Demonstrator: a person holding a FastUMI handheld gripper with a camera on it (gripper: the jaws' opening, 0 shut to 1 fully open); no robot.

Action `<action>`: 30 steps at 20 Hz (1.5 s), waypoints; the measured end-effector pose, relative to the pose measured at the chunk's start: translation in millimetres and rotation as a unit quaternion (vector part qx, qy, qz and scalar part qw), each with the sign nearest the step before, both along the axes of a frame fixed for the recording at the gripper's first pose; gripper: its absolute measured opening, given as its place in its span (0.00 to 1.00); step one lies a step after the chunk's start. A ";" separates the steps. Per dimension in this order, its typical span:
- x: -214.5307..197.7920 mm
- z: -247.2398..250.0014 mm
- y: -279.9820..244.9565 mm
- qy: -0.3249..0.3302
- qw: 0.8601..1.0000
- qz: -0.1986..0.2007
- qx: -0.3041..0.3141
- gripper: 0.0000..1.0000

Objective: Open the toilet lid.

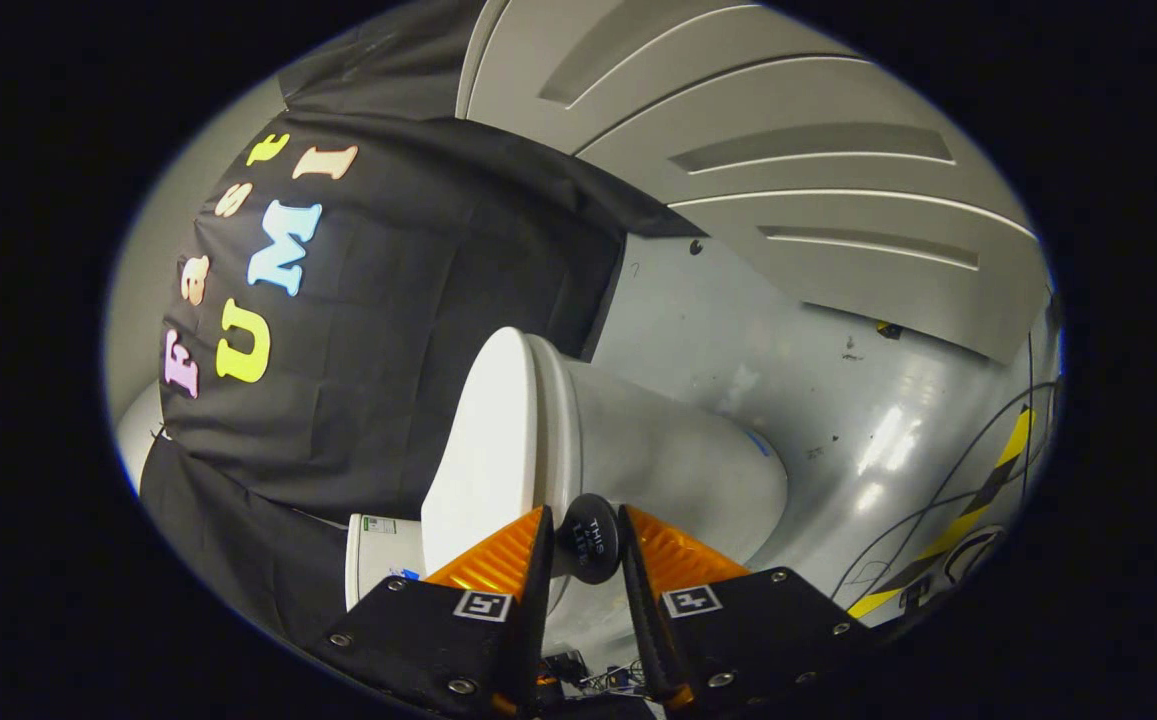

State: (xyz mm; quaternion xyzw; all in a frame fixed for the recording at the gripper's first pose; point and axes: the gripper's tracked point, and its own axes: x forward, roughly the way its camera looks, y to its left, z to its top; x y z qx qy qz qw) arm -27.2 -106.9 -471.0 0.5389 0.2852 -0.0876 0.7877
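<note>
A white toilet lies straight ahead, and the view is rolled so that it appears on its side. Its smooth oval lid rests flat against the seat rim, above the grey-white bowl. A round black knob sticks out from the lid's front edge. My gripper is shut on this knob, with an orange ribbed finger pressing on one side and the other finger on the opposite side. The tank is visible behind the lid, against the black cloth wall.
The black cloth wall hangs behind the toilet. A glossy grey floor runs beside the bowl, with loose cables and a yellow-and-black tape strip on it. Grey panelled walls close the far side.
</note>
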 end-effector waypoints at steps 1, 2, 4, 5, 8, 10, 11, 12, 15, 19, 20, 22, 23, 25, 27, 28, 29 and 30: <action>1.1 0.3 -1.3 -0.003 1.000 -0.002 0.001 0.34; 0.7 0.8 -1.5 -0.007 1.000 -0.006 0.004 0.31; 0.3 1.4 -2.9 -0.016 1.000 -0.010 0.007 0.25; -0.2 1.3 -3.0 -0.019 1.000 -0.011 0.008 0.20; -0.6 1.6 -3.7 -0.019 1.000 -0.011 0.005 0.14; -0.9 8.4 -4.1 -0.031 0.999 -0.009 0.004 0.12; -0.5 8.6 -3.4 -0.032 0.999 -0.009 0.004 0.06; 0.1 10.1 -3.5 -0.034 0.999 -0.009 0.003 0.05; 3.2 11.3 -4.1 -0.028 0.999 -0.006 -0.019 0.00; 5.4 28.6 -4.4 -0.027 0.998 0.016 -0.061 0.00; 6.1 32.1 -3.9 -0.024 0.997 0.023 -0.076 0.00; 8.2 43.2 -3.3 -0.016 0.993 0.035 -0.112 0.00; 10.2 51.7 -3.2 -0.017 0.991 0.041 -0.130 0.00; 11.9 74.4 -1.1 -0.026 0.987 0.041 -0.155 0.00; 13.2 93.7 2.3 -0.032 0.985 0.036 -0.167 0.00; 13.0 101.4 5.4 -0.032 0.983 0.038 -0.177 0.00; 14.8 109.4 7.2 -0.032 0.980 0.038 -0.190 0.00; 15.9 118.7 9.8 -0.036 0.977 0.040 -0.206 0.00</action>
